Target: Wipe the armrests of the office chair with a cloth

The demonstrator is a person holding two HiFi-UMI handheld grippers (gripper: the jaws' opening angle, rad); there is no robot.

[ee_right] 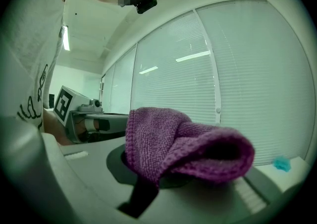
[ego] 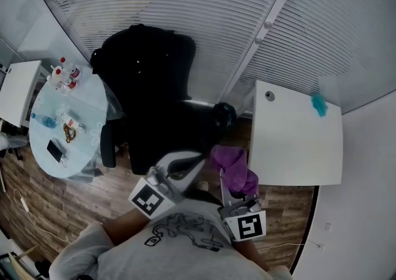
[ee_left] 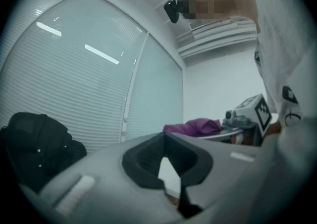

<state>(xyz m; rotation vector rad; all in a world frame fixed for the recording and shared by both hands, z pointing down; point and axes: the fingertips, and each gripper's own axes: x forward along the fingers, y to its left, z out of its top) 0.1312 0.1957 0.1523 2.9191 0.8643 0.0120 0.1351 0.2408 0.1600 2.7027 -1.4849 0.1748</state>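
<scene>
1. Standing at the far left, one round glass table [ego: 83, 114] carries one dark phone [ego: 55, 150] near its near edge and a cluster of small bottles [ego: 65, 75] at its far edge. Its right rim lies just beside the chair.
2. One black office chair [ego: 154, 105] has something dark draped over its back. One armrest [ego: 108, 141] shows clearly on its left side, well apart from the cloth.
3. The left gripper [ego: 197, 158] hangs by the seat's near edge, jaws pressed together on nothing.
4. The right gripper [ego: 224, 181] pinches one purple cloth [ego: 234, 166] above the narrow strip of wood floor [ego: 241, 133] between chair and desk.
5. One white desk [ego: 291, 148] has its left edge just beside the cloth, and one teal thing [ego: 319, 105] lies near its far right corner.
</scene>
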